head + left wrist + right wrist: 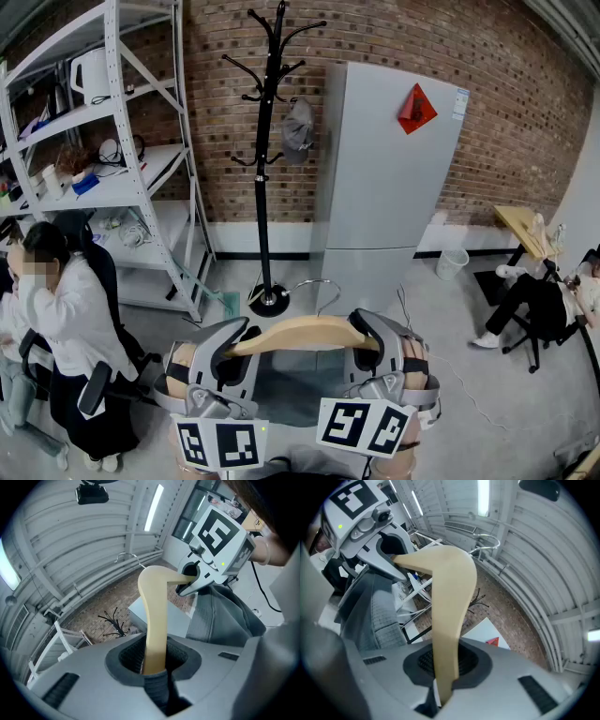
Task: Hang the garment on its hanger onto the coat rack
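The left tongs [230, 342] and right tongs [370, 336] clamp the wooden hanger [300, 333], well apart from the black coat rack [265, 187].

Your hanger [305, 333] is pale tan, its garment [300, 382] grey. Your left gripper [230, 343] and right gripper [371, 334] are grey, their cubes [217, 442] black-and-white patterned. Beyond them, a black coat rack [265, 169].

The wooden hanger [302, 333] is pale and gently arched, with a thin metal hook [322, 289] pointing up. It is held roughly level, the left claw [223, 349] clamped on its left arm and the right claw [372, 339] on its right arm. A grey garment [298, 382] hangs beneath it. The coat rack [266, 159] is black with curved pegs. It stands upright on a round base on the floor, before the brick wall, well apart from the hanger.
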A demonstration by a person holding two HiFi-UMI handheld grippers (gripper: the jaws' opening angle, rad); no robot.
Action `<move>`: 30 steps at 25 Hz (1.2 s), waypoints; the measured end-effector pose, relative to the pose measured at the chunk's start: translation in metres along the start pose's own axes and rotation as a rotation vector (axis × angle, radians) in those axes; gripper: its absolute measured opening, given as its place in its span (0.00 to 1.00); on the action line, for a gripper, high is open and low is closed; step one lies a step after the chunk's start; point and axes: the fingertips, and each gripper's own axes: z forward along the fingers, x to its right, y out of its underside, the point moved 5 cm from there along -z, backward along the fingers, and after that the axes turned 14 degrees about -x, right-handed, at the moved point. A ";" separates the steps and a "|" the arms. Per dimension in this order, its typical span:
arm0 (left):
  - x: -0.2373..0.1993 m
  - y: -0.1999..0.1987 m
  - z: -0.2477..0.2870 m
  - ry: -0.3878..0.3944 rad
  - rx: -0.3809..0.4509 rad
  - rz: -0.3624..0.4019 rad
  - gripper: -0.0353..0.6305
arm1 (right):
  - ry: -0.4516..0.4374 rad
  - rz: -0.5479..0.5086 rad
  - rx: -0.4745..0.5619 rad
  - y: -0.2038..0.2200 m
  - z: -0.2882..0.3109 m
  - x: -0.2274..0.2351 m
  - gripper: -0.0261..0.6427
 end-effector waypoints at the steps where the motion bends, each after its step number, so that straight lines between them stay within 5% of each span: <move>1: 0.001 -0.001 -0.001 0.001 -0.002 -0.001 0.18 | -0.001 -0.001 0.001 0.002 -0.001 0.001 0.10; 18: 0.023 -0.034 0.006 -0.023 -0.053 0.001 0.18 | -0.057 0.010 0.066 0.032 0.006 0.023 0.10; 30: 0.025 -0.015 0.049 -0.035 -0.137 0.001 0.18 | -0.112 -0.015 0.102 0.026 0.060 0.013 0.10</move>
